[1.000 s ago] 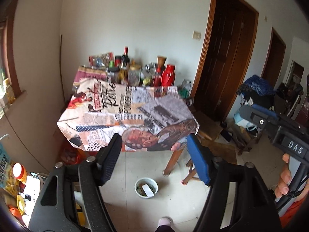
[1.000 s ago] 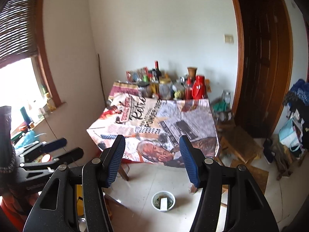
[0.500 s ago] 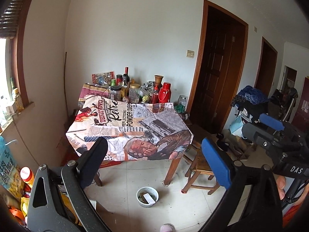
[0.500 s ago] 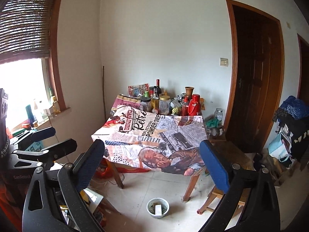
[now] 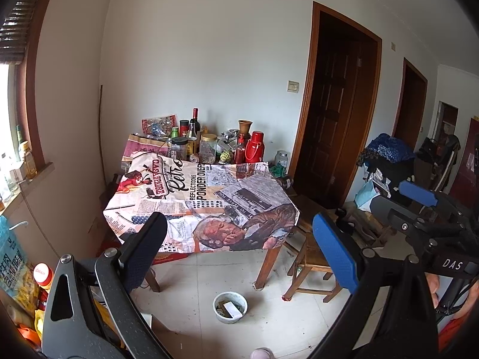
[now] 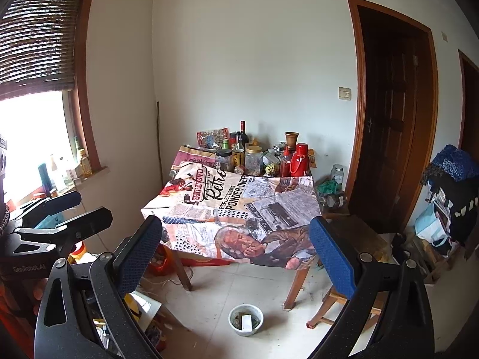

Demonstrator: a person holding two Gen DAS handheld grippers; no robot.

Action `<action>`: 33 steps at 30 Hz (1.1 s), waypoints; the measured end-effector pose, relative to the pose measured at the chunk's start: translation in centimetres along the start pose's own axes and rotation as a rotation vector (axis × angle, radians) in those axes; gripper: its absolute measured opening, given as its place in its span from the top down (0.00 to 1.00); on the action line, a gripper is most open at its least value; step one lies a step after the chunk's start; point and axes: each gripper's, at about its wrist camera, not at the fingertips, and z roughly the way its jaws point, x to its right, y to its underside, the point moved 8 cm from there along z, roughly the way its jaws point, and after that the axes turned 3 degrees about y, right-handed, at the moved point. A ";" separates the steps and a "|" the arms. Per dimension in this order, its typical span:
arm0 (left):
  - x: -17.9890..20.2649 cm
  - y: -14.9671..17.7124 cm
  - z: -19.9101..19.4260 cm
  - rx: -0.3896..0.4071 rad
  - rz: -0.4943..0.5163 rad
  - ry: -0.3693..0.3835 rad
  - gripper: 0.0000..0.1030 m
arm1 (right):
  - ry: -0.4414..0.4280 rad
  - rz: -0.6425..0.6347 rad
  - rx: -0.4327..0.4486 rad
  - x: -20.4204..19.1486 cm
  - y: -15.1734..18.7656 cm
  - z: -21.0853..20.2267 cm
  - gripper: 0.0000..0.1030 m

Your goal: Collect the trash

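While both jaws have just been opening, left gripper [image 5: 239, 257] and right gripper [image 6: 236, 257] now stand wide, nothing between them. Small round whitish bowl [image 6: 246, 319] with a white scrap and dark debris sits on pale floor tiles [image 6: 257, 281] before the cloth-covered wooden table [image 6: 239, 206]; contents indistinct. Floor around it open.

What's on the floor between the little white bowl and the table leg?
Nothing: only bare pale floor tile separates the white bowl from the nearest table leg. The left wrist view shows it best, and the right wrist view agrees.
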 end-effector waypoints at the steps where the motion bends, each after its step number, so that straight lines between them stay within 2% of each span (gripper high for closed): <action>1: 0.0 0.0 0.0 0.000 0.001 0.002 0.05 | 0.002 0.004 -0.002 0.1 0.0 0.1 0.05; 33: 0.4 -1.2 0.2 0.020 0.016 -0.005 0.03 | 0.003 0.026 -0.015 0.6 -0.6 0.2 0.05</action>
